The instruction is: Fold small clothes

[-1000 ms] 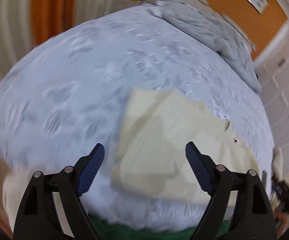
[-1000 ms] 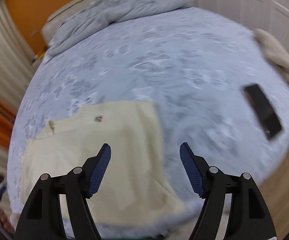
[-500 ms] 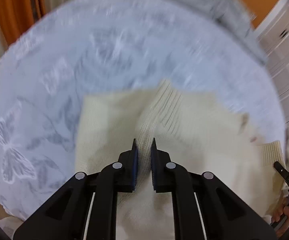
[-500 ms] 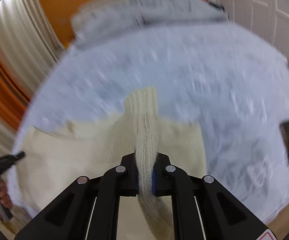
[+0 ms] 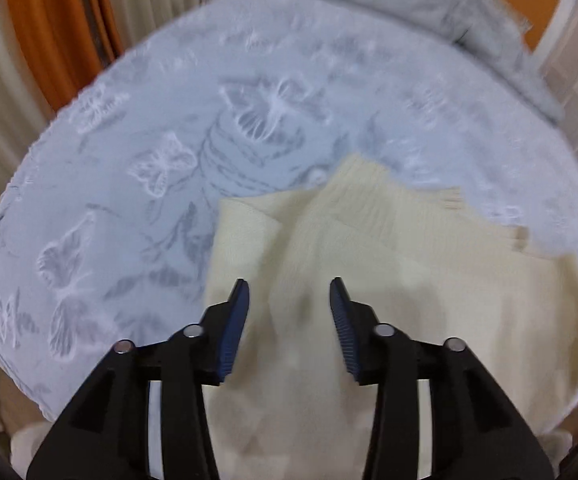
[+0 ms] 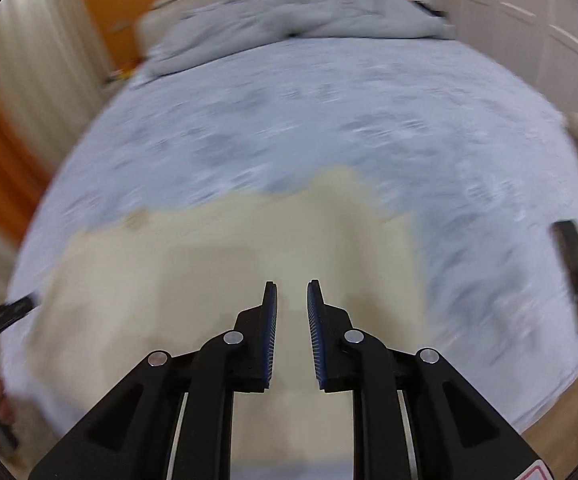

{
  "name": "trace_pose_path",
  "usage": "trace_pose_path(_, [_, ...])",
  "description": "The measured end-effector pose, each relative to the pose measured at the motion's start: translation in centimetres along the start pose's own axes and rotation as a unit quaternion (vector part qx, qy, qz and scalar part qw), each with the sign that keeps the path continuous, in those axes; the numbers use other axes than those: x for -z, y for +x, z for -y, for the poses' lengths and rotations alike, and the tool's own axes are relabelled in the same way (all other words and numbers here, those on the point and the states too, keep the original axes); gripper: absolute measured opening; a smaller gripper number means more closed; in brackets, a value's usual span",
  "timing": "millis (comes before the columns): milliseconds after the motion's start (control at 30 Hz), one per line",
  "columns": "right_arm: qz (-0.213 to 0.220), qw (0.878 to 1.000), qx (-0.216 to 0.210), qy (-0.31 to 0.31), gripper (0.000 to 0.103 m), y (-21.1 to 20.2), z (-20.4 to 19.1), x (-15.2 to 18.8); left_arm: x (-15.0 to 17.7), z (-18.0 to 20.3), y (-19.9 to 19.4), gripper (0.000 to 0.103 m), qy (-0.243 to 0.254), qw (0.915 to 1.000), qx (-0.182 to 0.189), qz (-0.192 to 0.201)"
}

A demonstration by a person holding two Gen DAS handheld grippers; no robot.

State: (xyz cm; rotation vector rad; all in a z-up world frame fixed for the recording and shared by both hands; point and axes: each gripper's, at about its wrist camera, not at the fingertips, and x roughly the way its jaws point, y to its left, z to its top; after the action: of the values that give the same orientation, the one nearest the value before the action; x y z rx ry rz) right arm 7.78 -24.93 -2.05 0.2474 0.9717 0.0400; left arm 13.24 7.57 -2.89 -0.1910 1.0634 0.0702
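While my left claw (image 5: 289, 292) has just been opening, nothing between its pads, the cream sweater (image 5: 389, 280) lies mid-frame on the bed (image 5: 169, 140). In my right view, the right claw (image 6: 291, 300) has likewise just parted, empty, above the sweater (image 6: 209, 260) at lower centre.

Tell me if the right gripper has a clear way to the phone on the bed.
Probably yes. The right gripper hangs over the cream sweater, jaws parted and holding nothing. The phone lies flat on the bedspread off to its right, and only bare cover shows in between, though the frame is blurred.
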Motion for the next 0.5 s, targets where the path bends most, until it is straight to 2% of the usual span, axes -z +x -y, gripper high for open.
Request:
trace_pose_path(67, [-0.021, 0.999, -0.032, -0.024, 0.016, 1.1, -3.7, 2.3, 2.3, 1.4, -1.8, 0.041, 0.014, 0.9997, 0.02, 0.003])
trace_pose_path(133, [-0.041, 0.996, -0.042, -0.06, 0.016, 2.7, -6.6, 4.0, 4.1, 3.0, -2.0, 0.041, 0.024, 0.9991, 0.035, -0.007])
trace_pose_path(200, [-0.051, 0.994, -0.017, -0.095, 0.009, 4.2, -7.6, 5.4, 6.4, 4.6, -0.9, 0.042, 0.05, 0.9977, 0.036, -0.028])
trace_pose_path(233, [-0.044, 0.994, -0.001, -0.098, 0.012, 4.1, -6.8, 5.7, 7.4, 5.3, -0.2, 0.043, 0.063, 0.9969, 0.029, -0.038])
trace_pose_path(333, [-0.044, 0.995, 0.09, -0.027, 0.013, 3.5, -1.1, 4.9, 8.9, 6.2, -0.1, 0.052, 0.112, 0.9936, -0.007, -0.009])
trace_pose_path(367, [-0.048, 0.991, 0.123, 0.02, 0.013, 3.3, 2.3, 4.4, 9.3, 6.2, -0.1, 0.06, 0.126, 0.9919, -0.018, -0.006])
trace_pose_path(400, [-0.051, 0.988, 0.135, 0.061, 0.01, 3.0, 4.8, 4.2, 9.6, 5.8, -0.1, 0.063, 0.13, 0.9912, -0.026, -0.008])
trace_pose_path(433, [-0.053, 0.984, 0.124, 0.12, 0.0, 2.5, 7.4, 4.1, 9.7, 5.4, -0.2, 0.063, 0.123, 0.9921, -0.02, -0.016])
trace_pose_path(467, [-0.05, 0.979, 0.104, 0.167, 0.0, 2.0, 9.2, 4.1, 9.8, 4.7, 0.0, 0.063, 0.109, 0.9936, -0.014, -0.022])
trace_pose_path(500, [-0.043, 0.978, 0.099, 0.18, 0.0, 1.5, 9.6, 4.2, 10.0, 4.3, -0.1, 0.063, 0.101, 0.9945, -0.011, -0.025])
